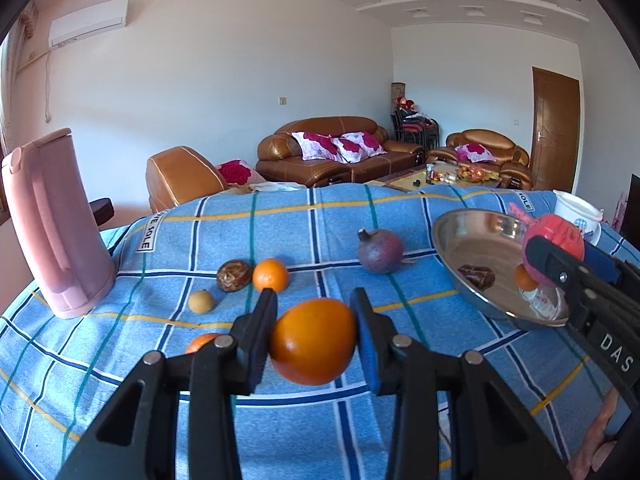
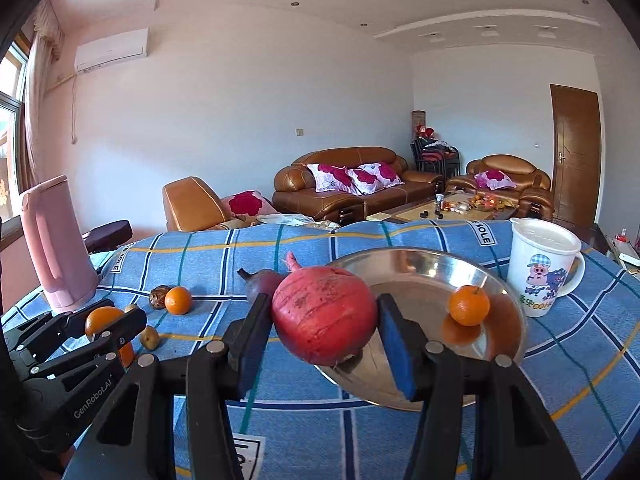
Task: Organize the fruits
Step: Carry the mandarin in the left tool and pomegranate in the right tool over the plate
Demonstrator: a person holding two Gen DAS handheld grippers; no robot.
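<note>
Left gripper (image 1: 314,340) pinching orange (image 1: 313,341), right gripper (image 2: 325,322) pinching pomegranate (image 2: 324,314) at plate's (image 2: 424,268) 9 o'clock. Both round, firm, slippery; pomegranate heavier, so grip across the widest part.

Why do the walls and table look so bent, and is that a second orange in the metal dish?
Both wrist views use fisheye lenses, so the table edge bows and the corners go black. In the right wrist view the steel plate mirrors the small orange sitting on it: one fruit, one reflection. Daylight comes from the left window, casting soft shadows.
</note>
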